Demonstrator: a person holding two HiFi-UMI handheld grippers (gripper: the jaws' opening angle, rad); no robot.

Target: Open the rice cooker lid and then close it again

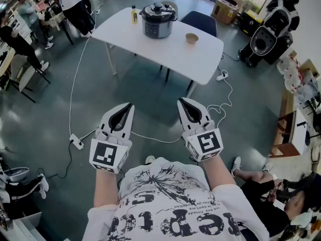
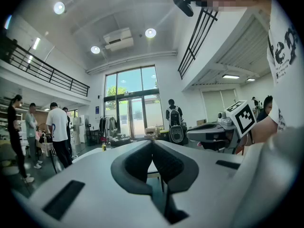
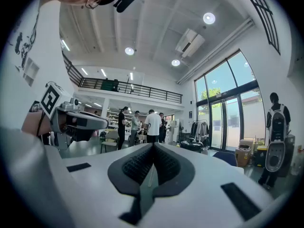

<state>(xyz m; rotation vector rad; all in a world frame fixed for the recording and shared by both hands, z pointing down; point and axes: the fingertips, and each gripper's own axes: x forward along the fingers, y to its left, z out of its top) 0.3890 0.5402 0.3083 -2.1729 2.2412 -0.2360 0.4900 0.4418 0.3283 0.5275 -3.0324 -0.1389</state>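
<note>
The rice cooker (image 1: 158, 20), silver and black with its lid down, stands on the white table (image 1: 200, 56) far ahead of me. Both grippers are held level near my chest, well short of the table. My left gripper (image 1: 129, 106) is shut with nothing in it, and its tips meet in the left gripper view (image 2: 152, 141). My right gripper (image 1: 181, 101) is likewise shut and empty, its pads pressed together in the right gripper view (image 3: 153, 145). The cooker (image 3: 198, 147) shows small past the right jaws.
A yellow bottle (image 1: 134, 14) and a small bowl (image 1: 191, 37) share the table. A dark chair (image 1: 199, 20) stands behind it. White cables (image 1: 75, 84) and a power strip (image 1: 76, 142) lie on the floor between me and the table. Several people stand at the left; a black robot (image 1: 271, 34) is at the right.
</note>
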